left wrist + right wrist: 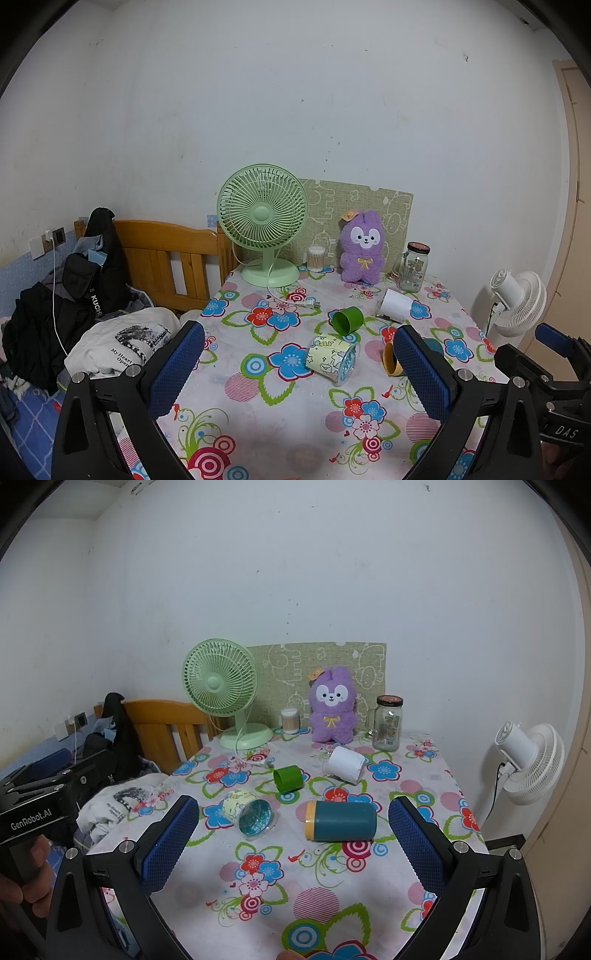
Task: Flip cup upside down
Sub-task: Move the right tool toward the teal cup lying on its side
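Observation:
Several cups lie on their sides on the floral tablecloth (332, 897). A teal cup with a yellow rim (341, 820) lies nearest my right gripper (295, 843), which is open and empty just in front of it. A patterned clear cup (248, 812) lies to its left, also in the left wrist view (332, 357). A green cup (288, 779) (347, 320) and a white cup (345, 764) (395, 304) lie farther back. My left gripper (299, 369) is open and empty before the patterned cup. The teal cup (391, 360) is mostly hidden behind its right finger.
At the table's back stand a green desk fan (221, 686), a cotton-swab jar (290, 720), a purple plush toy (332, 709) and a glass jar mug (388, 723). A bed with clothes (74, 295) lies left; a white floor fan (528, 753) stands right.

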The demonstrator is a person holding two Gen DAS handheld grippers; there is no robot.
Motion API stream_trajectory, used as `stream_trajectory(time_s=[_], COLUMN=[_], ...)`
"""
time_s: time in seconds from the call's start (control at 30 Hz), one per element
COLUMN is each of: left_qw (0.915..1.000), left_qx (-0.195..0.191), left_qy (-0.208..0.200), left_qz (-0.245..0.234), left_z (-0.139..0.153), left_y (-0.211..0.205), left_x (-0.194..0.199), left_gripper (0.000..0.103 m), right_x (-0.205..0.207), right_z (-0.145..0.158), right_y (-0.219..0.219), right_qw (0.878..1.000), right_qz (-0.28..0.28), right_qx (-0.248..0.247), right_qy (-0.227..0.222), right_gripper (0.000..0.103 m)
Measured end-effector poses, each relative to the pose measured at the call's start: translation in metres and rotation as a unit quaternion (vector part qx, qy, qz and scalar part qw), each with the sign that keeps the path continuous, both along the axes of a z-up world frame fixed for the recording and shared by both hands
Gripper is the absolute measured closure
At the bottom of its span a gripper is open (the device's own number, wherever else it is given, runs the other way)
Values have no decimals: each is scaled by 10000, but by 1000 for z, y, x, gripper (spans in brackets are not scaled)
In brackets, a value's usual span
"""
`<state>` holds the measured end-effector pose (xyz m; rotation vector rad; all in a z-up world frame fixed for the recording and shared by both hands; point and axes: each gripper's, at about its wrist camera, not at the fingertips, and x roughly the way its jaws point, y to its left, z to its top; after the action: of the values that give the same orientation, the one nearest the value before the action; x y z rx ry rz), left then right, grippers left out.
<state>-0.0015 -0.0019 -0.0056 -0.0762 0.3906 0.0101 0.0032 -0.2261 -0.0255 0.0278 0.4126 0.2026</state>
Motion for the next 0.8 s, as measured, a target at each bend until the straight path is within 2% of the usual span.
stream_trajectory(time_s=[0.5,0.8], left_qw=[10000,9998], left_qx=[7,14], left_qy=[14,179], left_qz=[15,-6], left_z=[-1,-16], left_y=[-1,-5], left_x=[0,3], left_gripper=[0,0], right_x=[0,10], right_z=[0,-4], right_y=[-1,-7], right_qw=[10000,9998], right_qz=[3,146], right_qx=[3,-54], right_qy=[5,153], right_gripper=[0,0])
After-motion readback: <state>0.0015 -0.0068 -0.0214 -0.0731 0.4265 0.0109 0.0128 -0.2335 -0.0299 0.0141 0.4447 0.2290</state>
